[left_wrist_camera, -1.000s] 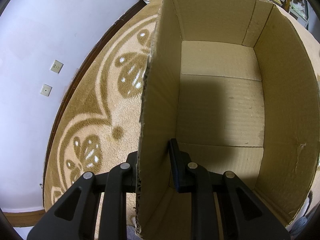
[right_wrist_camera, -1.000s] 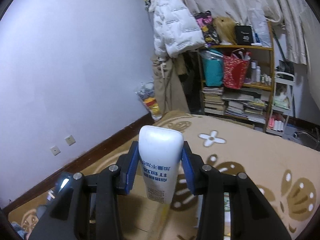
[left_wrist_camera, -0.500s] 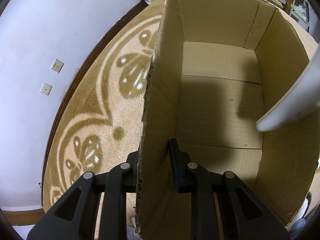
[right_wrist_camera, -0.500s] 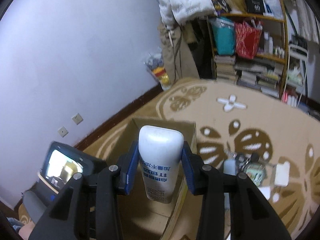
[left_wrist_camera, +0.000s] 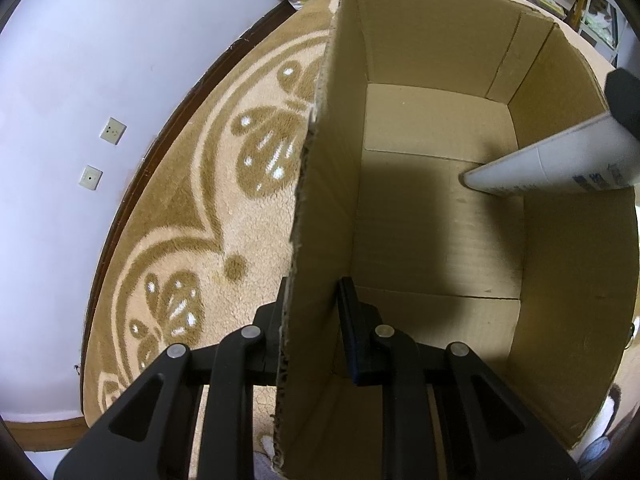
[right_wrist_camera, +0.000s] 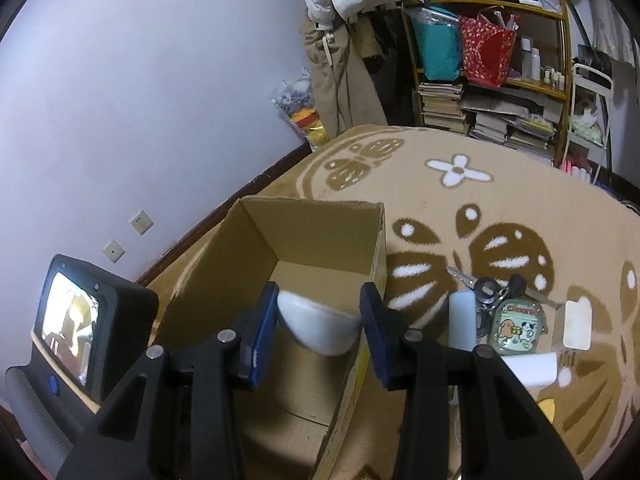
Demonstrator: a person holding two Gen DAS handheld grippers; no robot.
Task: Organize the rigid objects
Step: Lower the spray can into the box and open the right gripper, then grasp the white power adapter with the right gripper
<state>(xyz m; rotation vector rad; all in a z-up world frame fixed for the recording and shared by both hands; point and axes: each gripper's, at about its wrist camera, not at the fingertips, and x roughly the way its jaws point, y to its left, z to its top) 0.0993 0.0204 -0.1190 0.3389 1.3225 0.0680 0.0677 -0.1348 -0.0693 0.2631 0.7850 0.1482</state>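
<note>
Between the left gripper's (left_wrist_camera: 314, 320) closed fingers sits the near side wall of the cardboard box (left_wrist_camera: 432, 216) — one finger outside on the rug (left_wrist_camera: 224, 200), one inside. Over the box's right side, the right gripper (right_wrist_camera: 318, 332) has its blue pads spread a little wider than the white tube (right_wrist_camera: 320, 326) — whether they grip it is unclear. Its end slants down into the box, and keys (right_wrist_camera: 486, 290) and small cases lie beyond.

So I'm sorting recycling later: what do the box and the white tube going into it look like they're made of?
The box looks like plain brown corrugated cardboard, matte: fluting shows along the torn wall edge, and the floor has faint ribs and flap seams. The white tube looks like smooth plastic with a soft sheen and printed lettering; probably a squeeze tube, though plastic or laminate can't be told apart here.
</note>
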